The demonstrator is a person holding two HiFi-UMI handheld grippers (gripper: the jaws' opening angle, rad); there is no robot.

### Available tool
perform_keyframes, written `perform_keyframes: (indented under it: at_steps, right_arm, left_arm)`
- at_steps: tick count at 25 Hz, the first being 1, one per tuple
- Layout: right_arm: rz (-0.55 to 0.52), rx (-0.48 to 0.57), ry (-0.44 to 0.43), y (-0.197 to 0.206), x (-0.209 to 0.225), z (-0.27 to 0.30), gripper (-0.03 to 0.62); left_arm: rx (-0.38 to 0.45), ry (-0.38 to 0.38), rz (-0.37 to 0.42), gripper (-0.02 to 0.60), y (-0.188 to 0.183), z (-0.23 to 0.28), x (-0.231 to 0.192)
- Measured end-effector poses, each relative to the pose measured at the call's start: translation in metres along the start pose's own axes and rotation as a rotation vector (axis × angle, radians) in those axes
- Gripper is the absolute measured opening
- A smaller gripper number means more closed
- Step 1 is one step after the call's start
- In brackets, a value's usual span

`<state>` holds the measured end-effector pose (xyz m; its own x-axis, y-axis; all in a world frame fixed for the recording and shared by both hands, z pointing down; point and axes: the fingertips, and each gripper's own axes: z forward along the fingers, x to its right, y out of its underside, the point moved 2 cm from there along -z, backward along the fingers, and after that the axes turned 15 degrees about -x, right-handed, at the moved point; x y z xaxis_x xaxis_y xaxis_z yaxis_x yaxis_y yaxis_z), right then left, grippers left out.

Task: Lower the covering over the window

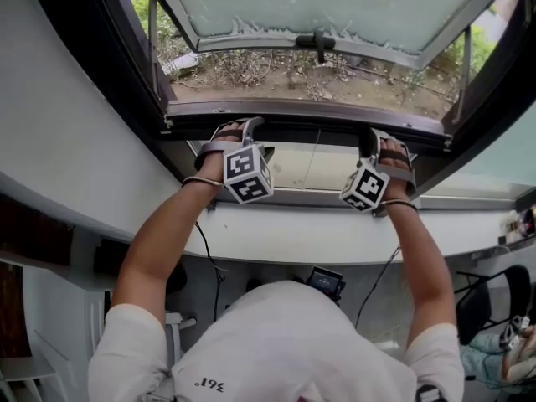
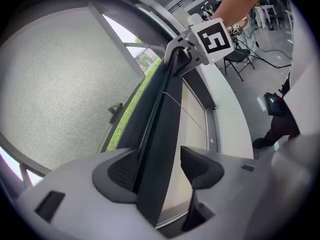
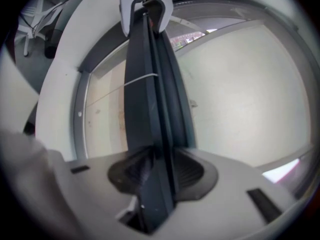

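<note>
- Dark rail [image 1: 310, 129] of the covering spans the window opening in the head view. Both forearms reach straight forward to it, with the left gripper [image 1: 239, 136] toward its left end and the right gripper [image 1: 383, 147] toward its right end. The jaw tips are hard to make out against the rail.
- Left gripper view: the rail runs between the jaws and lies against one pad [image 2: 122, 171]. The other pad [image 2: 197, 166] stands clear of the rail, so the jaws are apart. The gripper body cuts off the rail's near end.
- Right gripper view: both pads are clamped on the rail. At the rail's far end, the left gripper is partly cropped by the top edge.
</note>
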<state>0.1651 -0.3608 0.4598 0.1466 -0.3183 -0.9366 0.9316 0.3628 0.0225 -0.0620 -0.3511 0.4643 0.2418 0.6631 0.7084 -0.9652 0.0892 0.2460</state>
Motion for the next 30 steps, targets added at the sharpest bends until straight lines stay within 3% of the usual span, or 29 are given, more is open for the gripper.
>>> perform_keyframes:
  at_steps: [11,18,24,30]
  right_arm:
    - [0.056,0.014,-0.082,-0.003,0.002,-0.004,0.126]
    - [0.110,0.031,-0.113,-0.003,0.004,-0.007,0.130]
    - [0.216,0.059,-0.126,-0.001,0.011,-0.017,0.132]
    - [0.295,0.115,-0.133,-0.008,0.019,-0.040,0.130]
  left_arm:
    - [0.044,0.000,-0.113,0.273,0.001,-0.005,-0.003]
    - [0.118,0.058,-0.290,0.270,-0.003,-0.019,-0.009]
    - [0.155,0.058,-0.356,0.251,-0.001,-0.033,-0.011]
    - [0.227,0.062,-0.479,0.202,-0.002,-0.050,-0.015]
